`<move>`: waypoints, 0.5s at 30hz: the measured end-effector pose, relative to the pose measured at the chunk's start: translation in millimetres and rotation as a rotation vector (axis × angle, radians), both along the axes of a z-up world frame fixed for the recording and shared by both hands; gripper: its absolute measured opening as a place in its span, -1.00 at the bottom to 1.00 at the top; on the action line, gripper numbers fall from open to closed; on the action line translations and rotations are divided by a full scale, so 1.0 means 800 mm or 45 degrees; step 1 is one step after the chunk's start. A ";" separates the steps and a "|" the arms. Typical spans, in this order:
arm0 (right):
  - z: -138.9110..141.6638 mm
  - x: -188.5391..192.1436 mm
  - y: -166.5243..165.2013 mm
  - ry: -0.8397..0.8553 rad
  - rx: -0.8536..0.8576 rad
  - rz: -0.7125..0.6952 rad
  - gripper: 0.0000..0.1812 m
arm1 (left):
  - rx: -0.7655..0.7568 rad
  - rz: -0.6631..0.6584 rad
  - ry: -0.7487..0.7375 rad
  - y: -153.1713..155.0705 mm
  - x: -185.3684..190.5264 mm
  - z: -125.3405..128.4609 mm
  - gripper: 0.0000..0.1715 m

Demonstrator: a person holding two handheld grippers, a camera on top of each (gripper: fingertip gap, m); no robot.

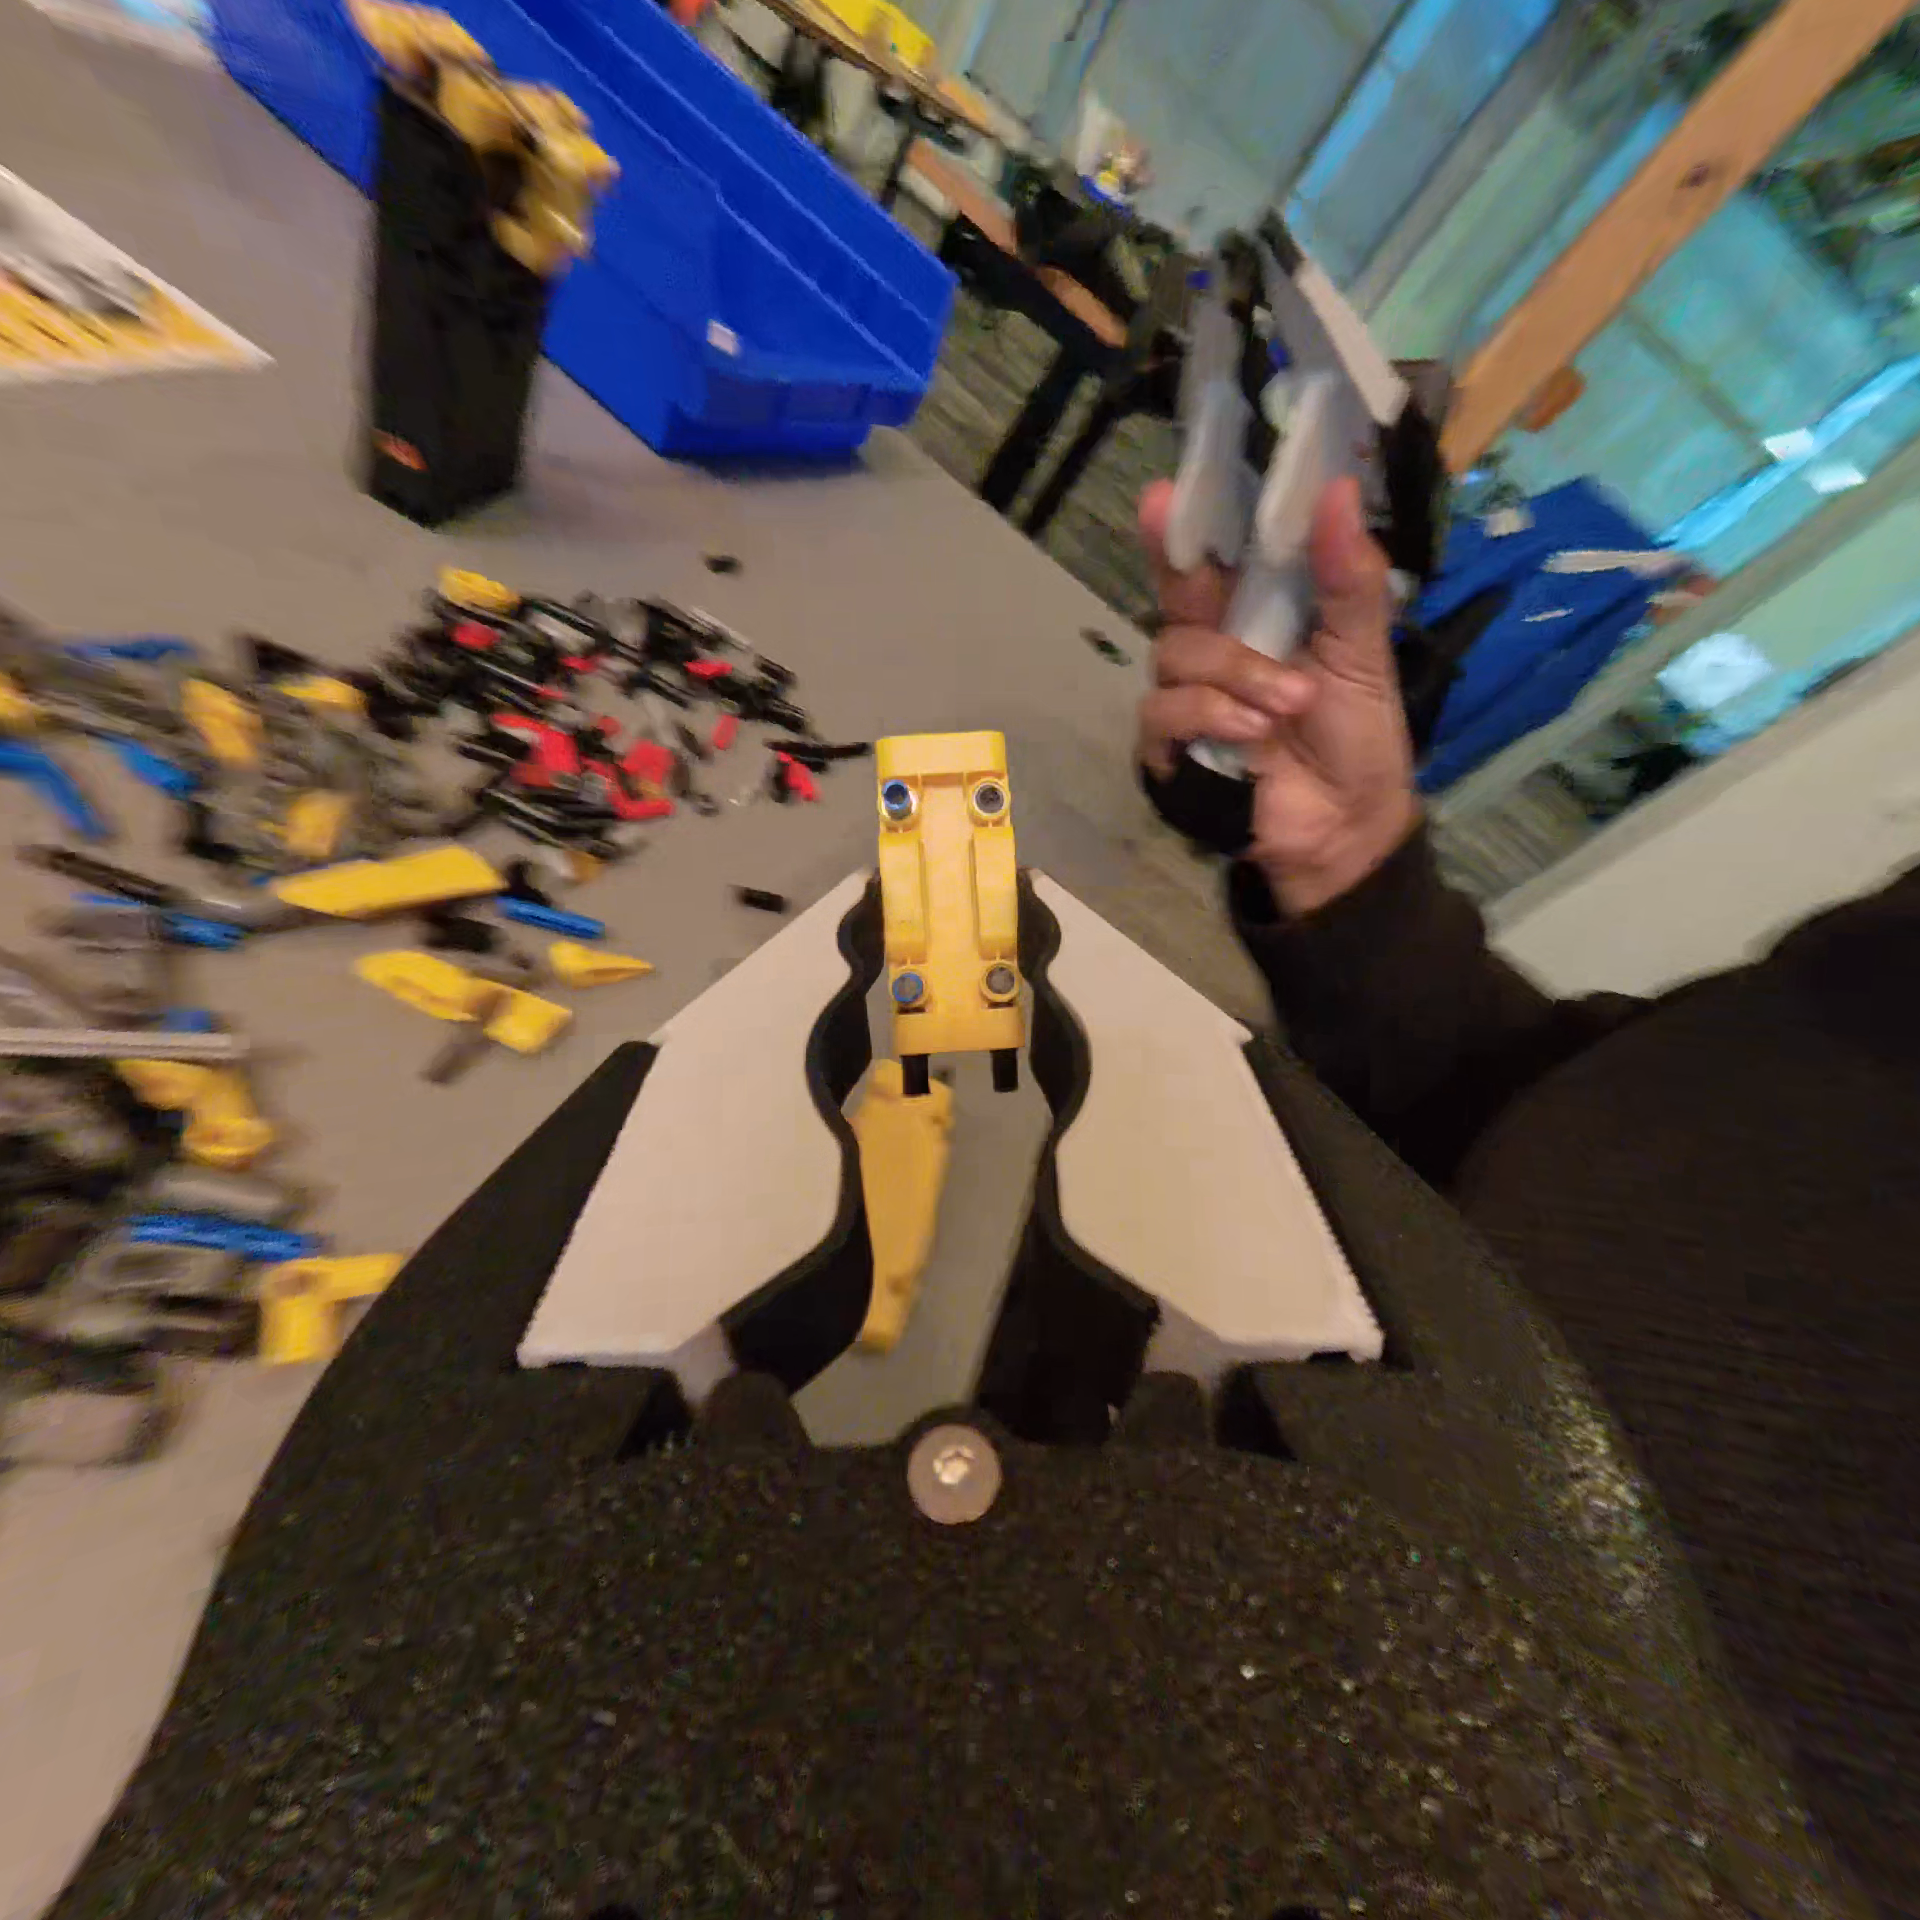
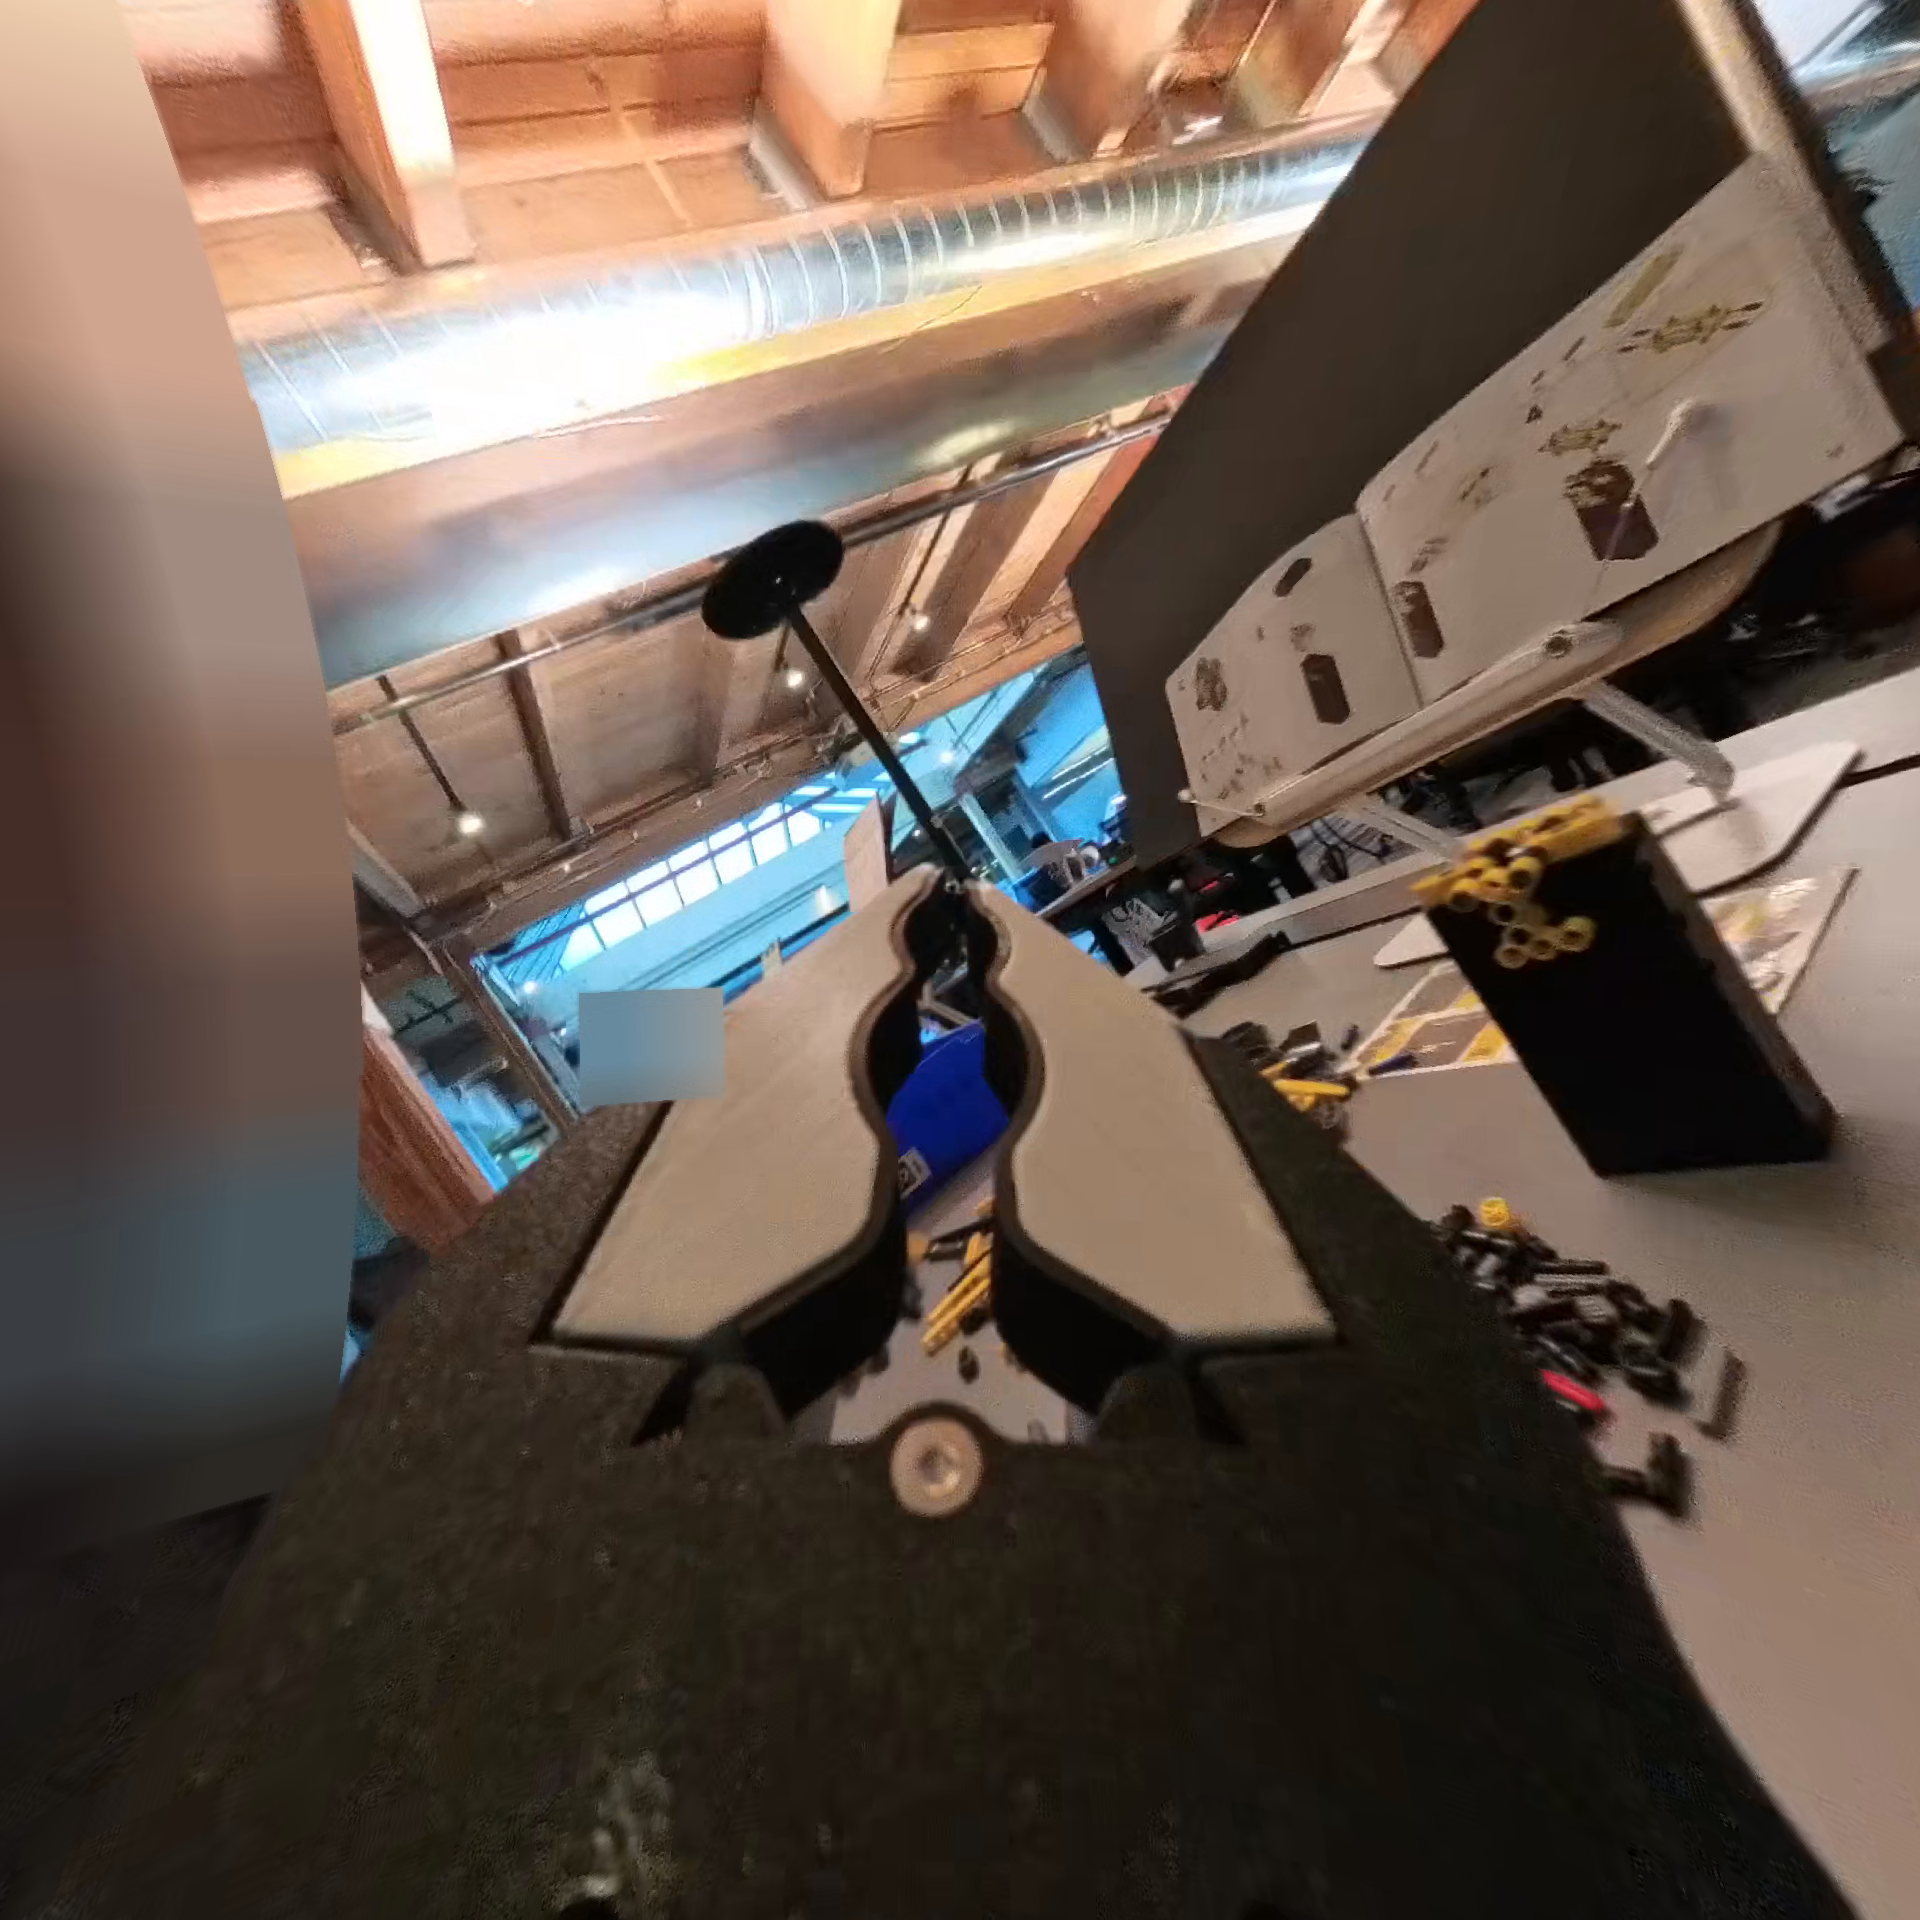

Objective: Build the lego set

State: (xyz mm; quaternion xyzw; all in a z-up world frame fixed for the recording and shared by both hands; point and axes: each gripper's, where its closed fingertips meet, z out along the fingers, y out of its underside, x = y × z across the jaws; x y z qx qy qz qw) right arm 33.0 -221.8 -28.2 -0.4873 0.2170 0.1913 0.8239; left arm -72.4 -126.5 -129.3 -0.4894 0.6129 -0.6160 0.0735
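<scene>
My left gripper is shut on a yellow building-toy block with four pin holes, some holding blue pins. Both black pads press its sides, and it stands upright above the grey table. My right gripper is raised and tilted upward, shut at the tips on a thin black axle that ends in a round black disc. The right gripper also shows in the left wrist view, held by a hand up and to the right of the yellow block.
A pile of loose black, red, yellow and blue parts lies on the table to the left. A black box topped with a yellow assembly stands beyond it, beside blue bins. An open booklet on a stand is at the right. Across from one pair of fingers to the other is roughly 20 cm.
</scene>
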 end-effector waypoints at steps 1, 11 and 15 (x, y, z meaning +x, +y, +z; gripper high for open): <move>-0.005 -0.007 0.007 -0.037 -0.057 -0.005 -0.97 | 0.114 0.067 -0.024 0.016 0.008 0.000 -0.71; -0.130 -0.060 0.099 -0.084 -0.660 0.249 -0.96 | 0.864 0.385 0.243 0.138 0.034 -0.082 -0.71; -0.124 -0.058 0.097 0.052 -0.540 0.321 -0.96 | 0.827 0.350 0.201 0.125 0.038 -0.076 -0.39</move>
